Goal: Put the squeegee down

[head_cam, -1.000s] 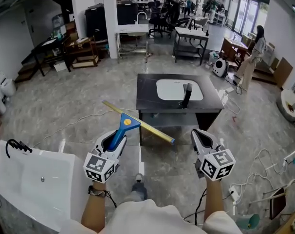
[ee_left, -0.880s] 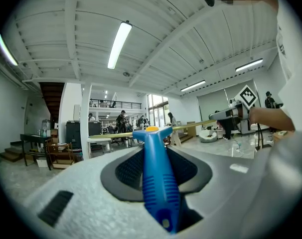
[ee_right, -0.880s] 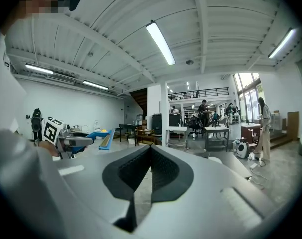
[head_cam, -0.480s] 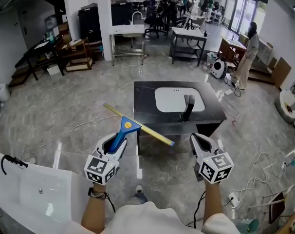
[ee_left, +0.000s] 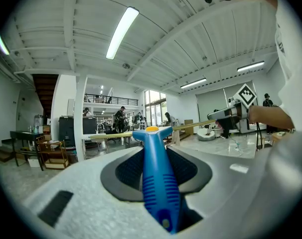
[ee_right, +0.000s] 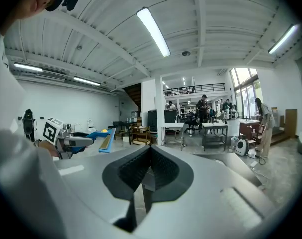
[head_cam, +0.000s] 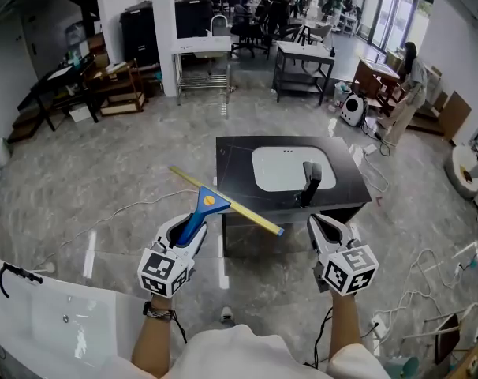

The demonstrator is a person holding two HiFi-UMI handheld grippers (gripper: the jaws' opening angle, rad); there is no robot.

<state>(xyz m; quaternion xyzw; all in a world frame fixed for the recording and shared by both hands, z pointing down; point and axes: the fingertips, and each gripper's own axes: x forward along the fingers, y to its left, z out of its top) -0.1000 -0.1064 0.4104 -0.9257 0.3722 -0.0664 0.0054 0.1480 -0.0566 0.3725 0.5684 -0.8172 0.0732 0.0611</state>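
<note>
The squeegee (head_cam: 198, 215) has a blue handle and a long yellow blade that slants from upper left to lower right. My left gripper (head_cam: 188, 226) is shut on its handle and holds it in the air, in front of the black table (head_cam: 237, 155). In the left gripper view the blue handle (ee_left: 156, 176) lies clamped between the dark pads, with the blade across the far end. My right gripper (head_cam: 319, 219) hovers at the right, before the table's near edge, shut and empty. In the right gripper view its pads (ee_right: 141, 168) meet at the tip.
The black table carries a white inset basin (head_cam: 286, 168) and a black tap (head_cam: 308, 181). A white sink unit (head_cam: 50, 314) stands at the lower left. Cables (head_cam: 428, 287) trail over the floor at the right. Desks (head_cam: 302, 63) and people stand farther back.
Both grippers have moved forward toward the black table, which now lies closer. The white sink unit has slid toward the lower left corner. The squeegee stays gripped the same way.
</note>
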